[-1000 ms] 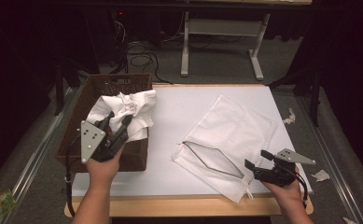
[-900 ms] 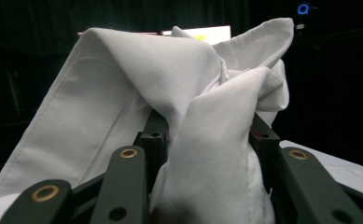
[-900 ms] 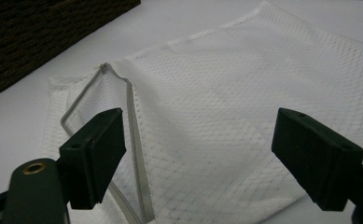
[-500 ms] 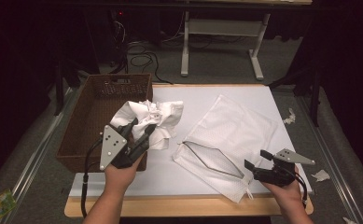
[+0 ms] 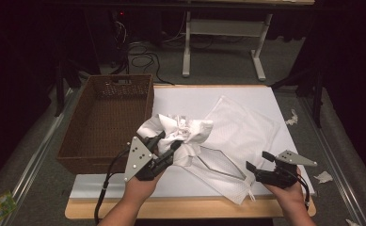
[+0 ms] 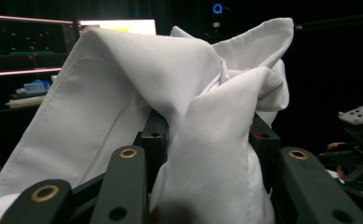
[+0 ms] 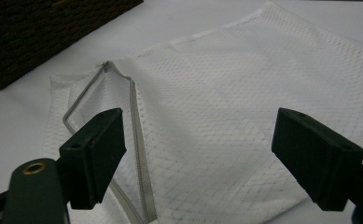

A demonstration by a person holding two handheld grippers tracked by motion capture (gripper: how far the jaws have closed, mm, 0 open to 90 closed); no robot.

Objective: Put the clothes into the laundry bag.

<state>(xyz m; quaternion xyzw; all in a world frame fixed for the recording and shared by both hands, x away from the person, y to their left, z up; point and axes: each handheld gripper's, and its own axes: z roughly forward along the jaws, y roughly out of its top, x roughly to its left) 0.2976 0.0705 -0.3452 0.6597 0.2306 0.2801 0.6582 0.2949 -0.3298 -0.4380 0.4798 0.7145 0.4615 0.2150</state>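
A crumpled white cloth [image 5: 180, 134] hangs in the air over the table's front left, clamped by my left gripper [image 5: 166, 146]. In the left gripper view the cloth [image 6: 179, 102] bulges up between the black jaws, which are shut on it. A white mesh laundry bag [image 5: 239, 132] lies flat on the table, its grey zipper mouth [image 5: 218, 162] open toward the cloth. My right gripper [image 5: 258, 168] hovers open at the bag's front right corner. In the right gripper view the mesh bag [image 7: 244, 107] and its zipper [image 7: 135, 121] lie beyond the wide-apart jaws.
A brown wicker basket [image 5: 79, 136] stands at the table's left, nothing seen inside it. The white-topped table [image 5: 190, 96] has a wooden front edge. Paper scraps [image 5: 322, 177] lie on the floor at right. A desk frame [image 5: 223, 28] stands behind.
My left gripper has carried the cloth out of the basket and rightward to the bag's mouth. The right gripper has stayed put and open.
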